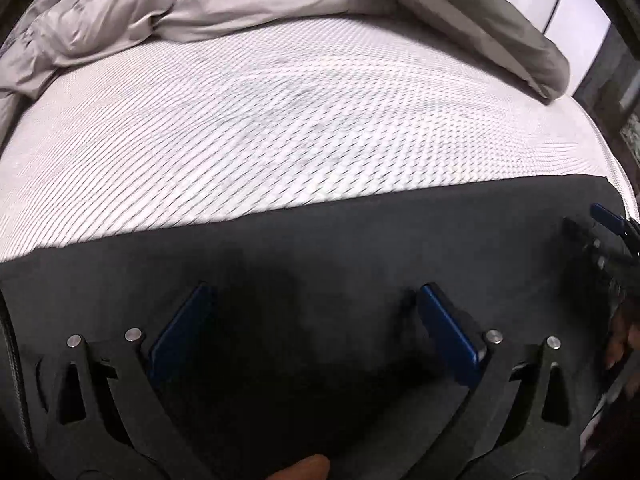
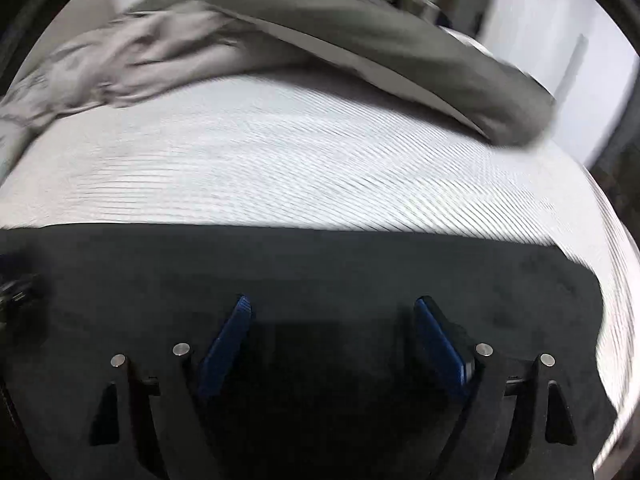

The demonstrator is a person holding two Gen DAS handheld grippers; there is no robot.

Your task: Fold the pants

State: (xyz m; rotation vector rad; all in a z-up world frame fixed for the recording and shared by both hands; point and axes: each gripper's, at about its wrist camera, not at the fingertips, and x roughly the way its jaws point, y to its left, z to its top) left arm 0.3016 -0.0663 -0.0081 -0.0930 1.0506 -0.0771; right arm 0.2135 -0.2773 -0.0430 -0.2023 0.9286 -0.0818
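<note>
Dark pants point(image 1: 320, 240) lie flat across the near part of a white quilted mattress point(image 1: 280, 120). They also show in the right wrist view point(image 2: 320, 264), where their right end stops short of the mattress edge. My left gripper point(image 1: 314, 292) hovers over the pants, its blue-padded jaws wide apart and empty. My right gripper point(image 2: 332, 304) is also over the pants, open and empty. The right gripper shows at the right edge of the left wrist view point(image 1: 612, 232). Both views are motion-blurred.
A crumpled grey duvet point(image 1: 200, 8) lies across the far side of the mattress, with a darker grey fold point(image 2: 400, 40) reaching to the right edge. A white wall or door point(image 2: 560, 40) stands beyond the bed on the right.
</note>
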